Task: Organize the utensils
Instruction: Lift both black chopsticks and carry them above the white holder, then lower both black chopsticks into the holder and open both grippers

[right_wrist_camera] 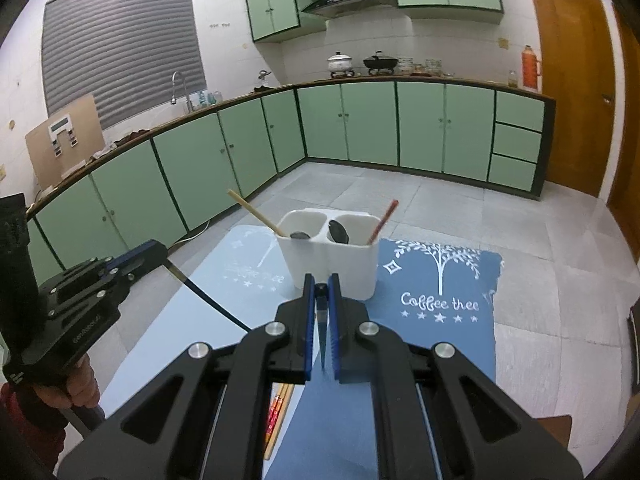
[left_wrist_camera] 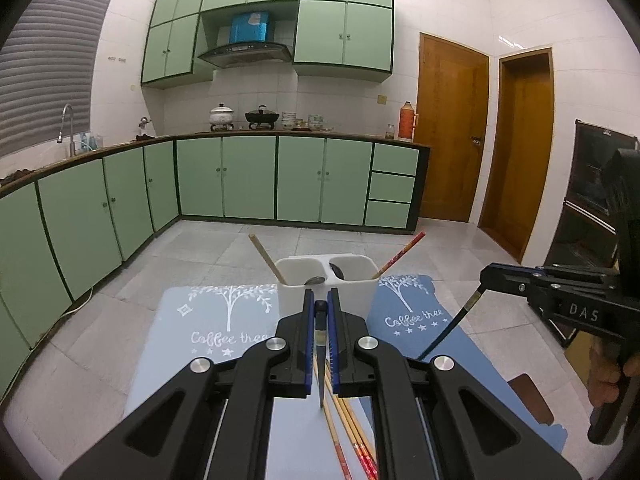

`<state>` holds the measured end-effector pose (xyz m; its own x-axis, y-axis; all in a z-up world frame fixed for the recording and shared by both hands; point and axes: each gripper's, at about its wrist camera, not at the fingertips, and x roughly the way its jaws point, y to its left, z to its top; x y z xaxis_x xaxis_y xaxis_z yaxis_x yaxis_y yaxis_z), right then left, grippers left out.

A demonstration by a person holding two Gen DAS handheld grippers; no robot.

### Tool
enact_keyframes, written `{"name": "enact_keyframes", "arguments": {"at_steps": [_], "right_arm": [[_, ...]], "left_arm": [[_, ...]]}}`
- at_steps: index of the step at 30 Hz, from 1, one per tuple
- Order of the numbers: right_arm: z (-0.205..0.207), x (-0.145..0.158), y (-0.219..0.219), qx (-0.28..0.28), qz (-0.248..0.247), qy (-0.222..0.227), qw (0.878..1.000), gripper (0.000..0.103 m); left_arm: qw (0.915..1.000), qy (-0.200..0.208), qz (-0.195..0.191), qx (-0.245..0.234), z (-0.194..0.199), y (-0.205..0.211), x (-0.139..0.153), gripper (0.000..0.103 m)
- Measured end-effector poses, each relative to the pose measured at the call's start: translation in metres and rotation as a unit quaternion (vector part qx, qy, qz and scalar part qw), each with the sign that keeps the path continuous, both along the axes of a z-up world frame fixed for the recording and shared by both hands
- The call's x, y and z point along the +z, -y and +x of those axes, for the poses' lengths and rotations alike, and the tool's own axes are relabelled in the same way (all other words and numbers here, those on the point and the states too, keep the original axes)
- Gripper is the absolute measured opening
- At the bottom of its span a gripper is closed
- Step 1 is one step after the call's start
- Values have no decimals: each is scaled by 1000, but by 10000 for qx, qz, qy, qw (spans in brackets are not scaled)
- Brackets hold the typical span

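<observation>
Both grippers are up over the worktop, and each one has a dark chopstick pinched. My left gripper [left_wrist_camera: 321, 312] has its jaws drawn narrow around a black chopstick [left_wrist_camera: 321, 364] that runs down the centre of the left wrist view, its point hanging over the loose chopsticks [left_wrist_camera: 352, 424] lying on the light blue mat [left_wrist_camera: 192, 360] at the bottom of the frame. My right gripper [right_wrist_camera: 321, 300] is just as narrow, clamped on a second dark chopstick [right_wrist_camera: 322, 332]; from the left camera I see that same stick [left_wrist_camera: 448, 328] slanting down from its tip at centre right.

The white two-compartment holder [right_wrist_camera: 332, 264] stands mid-frame, straddling the light mat and the darker blue mat [right_wrist_camera: 436, 320]. Its left compartment holds a bamboo chopstick [right_wrist_camera: 256, 214] leaning left and what looks like a spoon [right_wrist_camera: 300, 235], though the view is poor there. The right compartment holds a dark spoon [right_wrist_camera: 339, 233] and a red chopstick [right_wrist_camera: 384, 220] leaning right.
</observation>
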<state>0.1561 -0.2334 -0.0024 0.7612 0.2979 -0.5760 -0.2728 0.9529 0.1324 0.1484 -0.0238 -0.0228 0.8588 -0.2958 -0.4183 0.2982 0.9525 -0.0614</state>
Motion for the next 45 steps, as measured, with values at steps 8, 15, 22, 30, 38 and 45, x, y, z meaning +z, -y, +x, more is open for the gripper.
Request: {"name": "enact_keyframes", "arguments": {"at_steps": [8,15,22,30,38,45], "right_arm": [[10,15,2,149,79,34,9999,6],[18,41,6,198,103,283,9993,6],[33,79,12,163,43,728,9972,6],[61,112,17,75,48,1093,9940,6],[102,114,13,-21,-63,1158,9933,6],[147,78,14,-187,-4,936,9954,6]], "left_arm": [[9999,51,-83,-31,6,-5,10,6],[9994,318,-118,-48,2,-8,33,6],[9966,812,-165,-42,5,-11,71,6],[9902,1379,-230,-25,26,0,115,6],[9861,1647,-201,8,63,14,128,6],[9910,1311,-253,127,113,24,95,6]]}}
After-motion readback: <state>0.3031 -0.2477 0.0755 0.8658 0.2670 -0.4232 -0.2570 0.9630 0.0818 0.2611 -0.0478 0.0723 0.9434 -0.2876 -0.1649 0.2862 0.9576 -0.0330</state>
